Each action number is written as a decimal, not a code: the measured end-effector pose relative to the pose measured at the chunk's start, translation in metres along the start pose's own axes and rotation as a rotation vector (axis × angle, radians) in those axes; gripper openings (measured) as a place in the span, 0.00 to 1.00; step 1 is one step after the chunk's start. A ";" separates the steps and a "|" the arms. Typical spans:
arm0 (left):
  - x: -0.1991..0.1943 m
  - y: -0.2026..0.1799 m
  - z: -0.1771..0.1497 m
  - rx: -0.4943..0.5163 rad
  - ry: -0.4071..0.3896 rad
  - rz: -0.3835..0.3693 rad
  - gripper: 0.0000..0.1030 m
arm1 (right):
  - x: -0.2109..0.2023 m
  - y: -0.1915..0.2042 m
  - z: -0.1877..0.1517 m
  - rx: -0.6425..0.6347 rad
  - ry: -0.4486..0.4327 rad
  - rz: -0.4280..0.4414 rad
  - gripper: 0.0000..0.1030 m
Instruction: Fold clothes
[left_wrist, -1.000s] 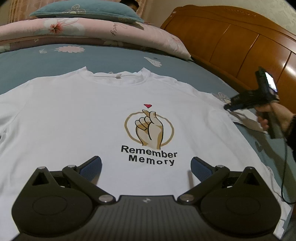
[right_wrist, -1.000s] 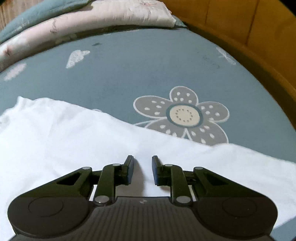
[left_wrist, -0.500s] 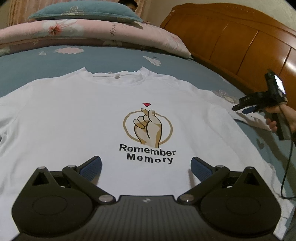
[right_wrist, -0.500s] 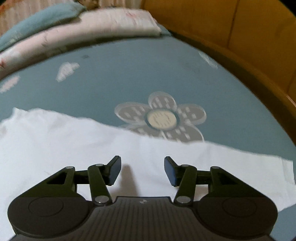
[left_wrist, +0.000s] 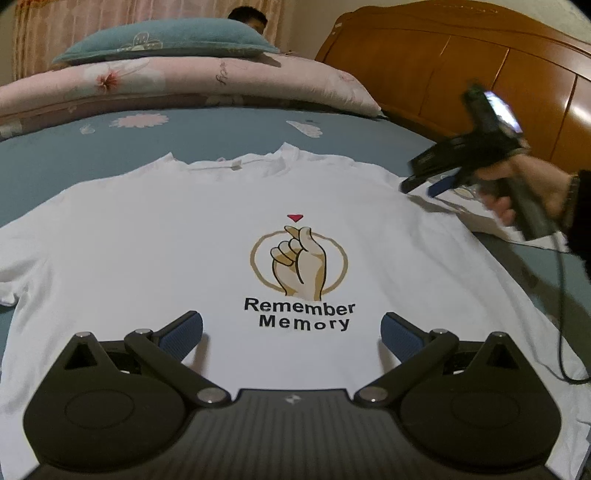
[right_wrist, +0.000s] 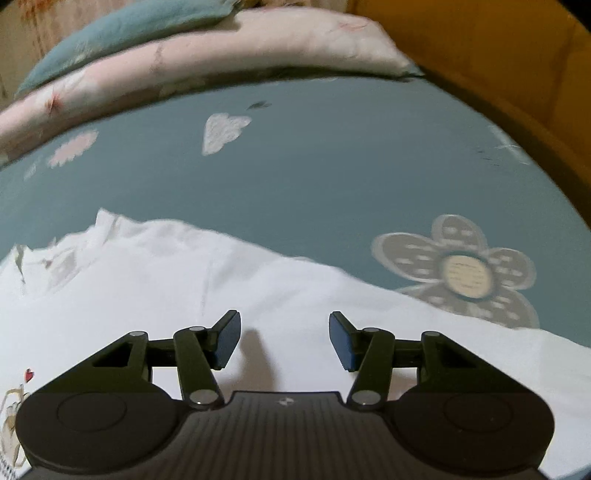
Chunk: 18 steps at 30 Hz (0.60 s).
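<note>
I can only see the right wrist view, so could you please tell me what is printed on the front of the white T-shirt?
Observer: The T-shirt shows a hand drawing with "Remember Memory" beneath.
Operator: Thank you. Where is the left gripper, please?
Observer: The left gripper is over the shirt's lower front, jaws wide open and nothing between them.
Operator: And can you see my right gripper from there?
Observer: Yes, the right gripper is above the shirt's shoulder by the sleeve, held in a hand; its jaws have just been opening, with nothing between them.
</note>
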<state>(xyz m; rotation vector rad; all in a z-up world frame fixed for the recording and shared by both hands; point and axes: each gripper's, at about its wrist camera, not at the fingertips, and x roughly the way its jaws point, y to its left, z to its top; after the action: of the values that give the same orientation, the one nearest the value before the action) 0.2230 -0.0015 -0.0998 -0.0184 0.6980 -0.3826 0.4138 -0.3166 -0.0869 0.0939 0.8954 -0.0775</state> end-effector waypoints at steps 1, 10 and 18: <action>0.001 0.001 0.000 -0.004 0.004 0.000 0.99 | 0.010 0.006 0.002 -0.011 0.009 -0.010 0.59; 0.001 0.002 0.000 -0.004 0.006 0.000 0.99 | 0.013 -0.010 0.024 0.018 -0.021 -0.022 0.67; -0.004 -0.005 0.000 0.017 -0.011 -0.001 0.99 | -0.057 0.011 -0.039 -0.168 0.034 0.103 0.67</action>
<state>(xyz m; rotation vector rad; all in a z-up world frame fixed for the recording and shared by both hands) 0.2189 -0.0049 -0.0966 -0.0047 0.6842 -0.3891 0.3495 -0.2999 -0.0662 -0.0154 0.9259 0.0953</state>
